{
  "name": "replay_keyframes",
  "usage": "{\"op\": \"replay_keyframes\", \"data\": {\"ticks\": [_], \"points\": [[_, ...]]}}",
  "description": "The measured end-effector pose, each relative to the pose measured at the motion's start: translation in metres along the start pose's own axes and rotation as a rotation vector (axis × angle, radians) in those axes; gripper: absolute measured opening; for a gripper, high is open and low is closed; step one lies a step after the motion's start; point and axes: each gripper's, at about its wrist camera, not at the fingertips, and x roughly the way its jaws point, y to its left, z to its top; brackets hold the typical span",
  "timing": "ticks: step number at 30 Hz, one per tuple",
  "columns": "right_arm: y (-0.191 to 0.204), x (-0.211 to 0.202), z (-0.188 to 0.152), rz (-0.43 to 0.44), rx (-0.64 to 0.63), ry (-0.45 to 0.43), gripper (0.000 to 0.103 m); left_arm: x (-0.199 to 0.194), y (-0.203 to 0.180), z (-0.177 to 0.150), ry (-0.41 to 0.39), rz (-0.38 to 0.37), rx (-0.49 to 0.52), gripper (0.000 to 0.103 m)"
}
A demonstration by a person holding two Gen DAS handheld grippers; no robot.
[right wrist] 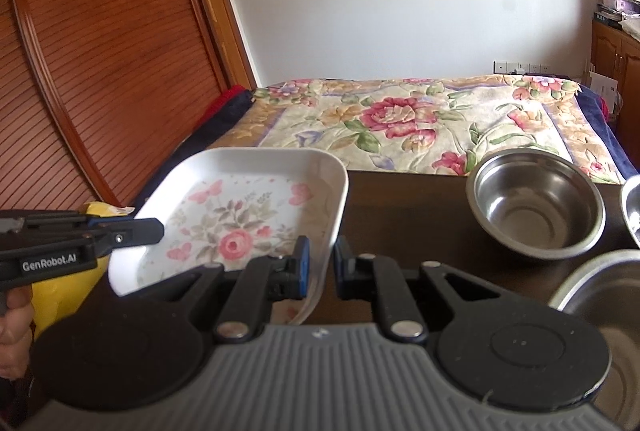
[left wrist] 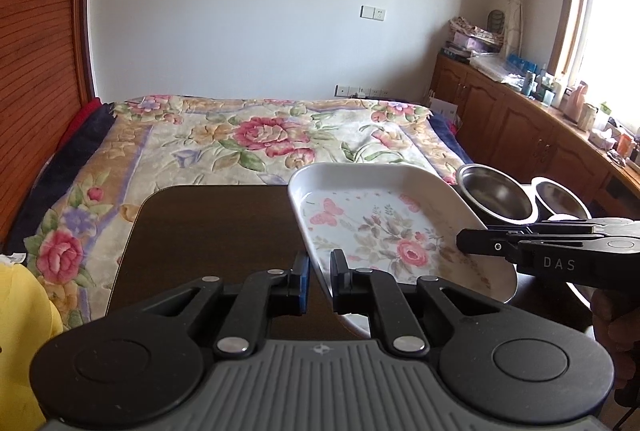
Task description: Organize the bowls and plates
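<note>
A white square ceramic plate with a floral print (left wrist: pixel 384 231), nothing in it, is tilted above the dark brown table (left wrist: pixel 208 231). The left gripper (left wrist: pixel 319 281) and right gripper (right wrist: pixel 320 267) each straddle a plate rim with a gap still showing. Near the table's right edge stand empty round stainless steel bowls (right wrist: pixel 536 203).

plate (right wrist: pixel 240 215) left on table (right wrist: pixel 400 207) | bowls (right wrist: pixel 536 203) right | bed (right wrist: pixel 400 119) behind
</note>
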Motion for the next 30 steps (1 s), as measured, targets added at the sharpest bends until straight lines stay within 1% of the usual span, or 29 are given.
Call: {"op": "replay_keyframes", "data": {"ticks": [13, 30], "points": [[0.006, -0.043, -0.028, 0.003, -0.030, -0.022, 0.015, -0.043, -0.025, -0.034, -0.022, -0.016, 0.000, 0.012], [0.019, -0.075, -0.066, 0.023, -0.037, -0.042, 0.015, -0.086, -0.040, -0.079, -0.015, -0.008, 0.005, 0.013]]}}
